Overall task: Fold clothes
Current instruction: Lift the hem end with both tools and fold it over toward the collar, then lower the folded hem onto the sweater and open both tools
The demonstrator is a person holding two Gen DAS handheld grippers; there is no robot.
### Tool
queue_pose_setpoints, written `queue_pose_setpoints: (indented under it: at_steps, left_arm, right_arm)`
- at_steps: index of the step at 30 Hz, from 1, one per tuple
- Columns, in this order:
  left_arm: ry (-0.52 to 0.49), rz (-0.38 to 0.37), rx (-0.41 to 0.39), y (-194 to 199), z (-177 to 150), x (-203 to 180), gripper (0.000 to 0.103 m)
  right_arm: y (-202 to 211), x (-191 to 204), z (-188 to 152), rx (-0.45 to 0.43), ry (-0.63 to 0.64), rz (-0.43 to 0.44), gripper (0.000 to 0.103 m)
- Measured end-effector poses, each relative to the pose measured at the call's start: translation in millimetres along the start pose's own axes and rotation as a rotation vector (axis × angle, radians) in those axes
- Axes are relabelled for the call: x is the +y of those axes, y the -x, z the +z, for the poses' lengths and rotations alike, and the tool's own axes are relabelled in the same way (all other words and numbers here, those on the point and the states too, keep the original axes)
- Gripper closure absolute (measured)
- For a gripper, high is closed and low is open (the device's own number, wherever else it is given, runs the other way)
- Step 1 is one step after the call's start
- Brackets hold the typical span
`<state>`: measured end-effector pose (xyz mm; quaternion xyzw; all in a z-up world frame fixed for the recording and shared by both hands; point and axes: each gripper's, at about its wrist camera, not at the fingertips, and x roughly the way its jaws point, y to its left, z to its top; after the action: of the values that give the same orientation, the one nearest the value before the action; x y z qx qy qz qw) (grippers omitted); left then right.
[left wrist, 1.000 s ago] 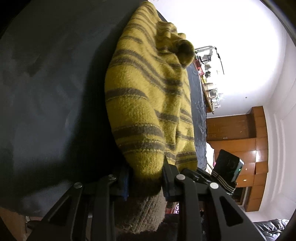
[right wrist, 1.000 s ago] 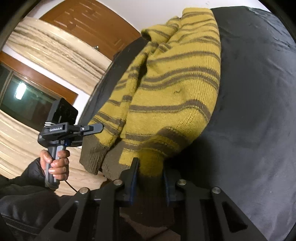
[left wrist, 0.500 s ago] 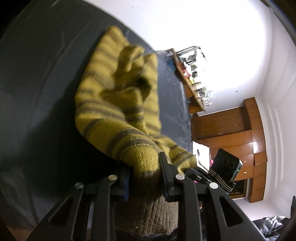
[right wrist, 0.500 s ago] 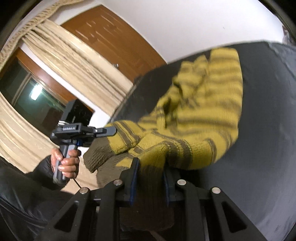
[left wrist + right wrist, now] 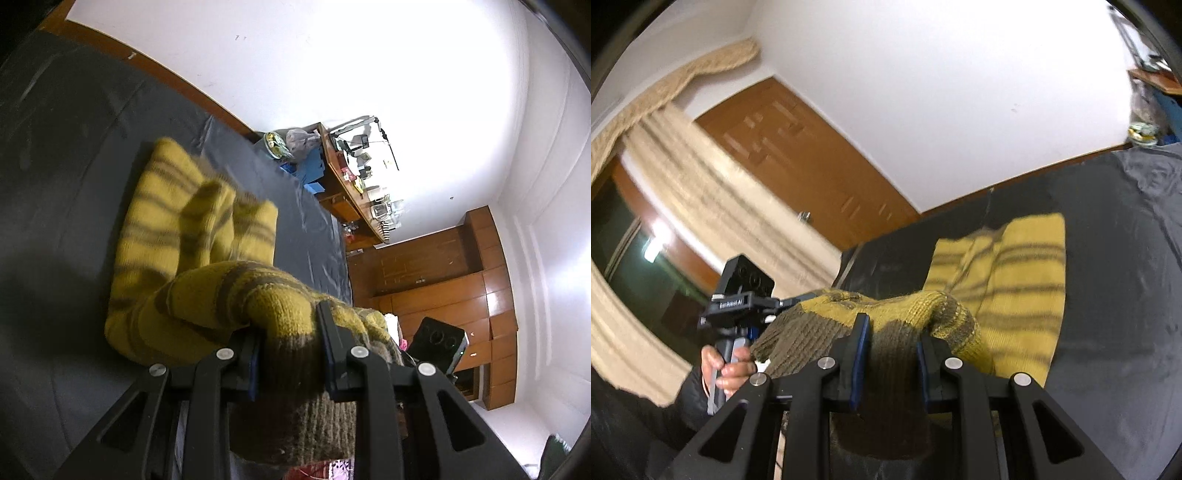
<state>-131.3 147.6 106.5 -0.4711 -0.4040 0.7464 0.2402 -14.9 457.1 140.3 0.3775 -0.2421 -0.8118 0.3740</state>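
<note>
Mid-fold, by my reading: the left tool [image 5: 290, 345] and right tool [image 5: 892, 352] each clench the striped sweater's [image 5: 1019, 295] brown ribbed hem, lifted above its body lying on the dark bed [image 5: 1115, 295], so laying it over remains.

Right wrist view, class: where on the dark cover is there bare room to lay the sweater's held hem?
Bare dark cover lies right of the striped sweater, and a strip beyond it toward the wall. The near edge is crowded by both claws.
</note>
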Motion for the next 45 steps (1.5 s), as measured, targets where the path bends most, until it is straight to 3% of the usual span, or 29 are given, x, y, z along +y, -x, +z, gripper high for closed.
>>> queue_pose_setpoints:
  at_steps: [6, 11, 18, 20, 21, 23, 24, 26, 27, 30, 36, 38, 41, 45]
  left_arm:
    - [0.069, 0.02, 0.043, -45.2, 49.6, 25.1, 0.074]
    - [0.124, 0.049, 0.08, -77.7, 67.3, 48.6, 0.074]
    - [0.279, 0.053, 0.1, -105.2, 73.2, 93.5, 0.072]
    - [0.313, 0.019, 0.092, -107.1, 72.2, 105.0, 0.069]
    - [0.324, -0.009, 0.08, -105.4, 71.1, 108.8, 0.067]
    - [0.33, -0.056, 0.056, -98.9, 70.3, 110.1, 0.057]
    - [0.326, -0.077, 0.027, -93.7, 69.5, 109.1, 0.052]
    - [0.319, -0.12, -0.041, -81.8, 68.7, 106.7, 0.03]
    - [0.315, -0.147, -0.085, -73.6, 68.8, 104.6, 0.024]
    - [0.255, -0.169, -0.175, -52.6, 70.0, 93.0, 0.021]
    - [-0.002, 0.029, -0.188, -43.2, 66.2, 53.8, 0.021]
    - [-0.06, 0.068, -0.16, -47.4, 63.6, 43.6, 0.021]
    - [-0.155, 0.187, -0.1, -63.5, 59.0, 36.6, 0.021]
    - [-0.231, 0.339, -0.03, -86.1, 56.1, 39.6, 0.021]
  right_arm:
    - [-35.7, -32.8, 32.0, -0.007, -0.093, -0.062, 0.079]
    - [-68.6, -67.1, 44.7, 0.016, -0.195, -0.129, 0.079]
    - [-104.5, -108.6, 54.0, 0.039, -0.317, -0.175, 0.078]
    - [-113.2, -119.7, 54.6, 0.036, -0.363, -0.171, 0.07]
    - [-115.4, -121.7, 54.6, 0.025, -0.368, -0.162, 0.058]
    - [-117.2, -120.6, 55.2, -0.008, -0.357, -0.137, 0.037]
    - [-117.4, -117.6, 56.6, -0.021, -0.341, -0.132, 0.032]
    - [-117.6, -111.8, 59.6, -0.044, -0.311, -0.123, 0.031]
    - [-117.3, -109.0, 61.8, -0.052, -0.296, -0.123, 0.031]
    - [-116.2, -99.7, 68.0, -0.066, -0.243, -0.136, 0.031]
    - [-135.3, -95.5, 71.5, 0.003, -0.113, -0.318, 0.031]
    - [-143.8, -98.3, 71.8, 0.026, -0.082, -0.376, 0.031]
    - [-154.2, -102.4, 72.9, 0.052, -0.043, -0.454, 0.031]
    - [-128.5, -95.5, 92.1, -0.068, -0.082, -0.398, 0.031]
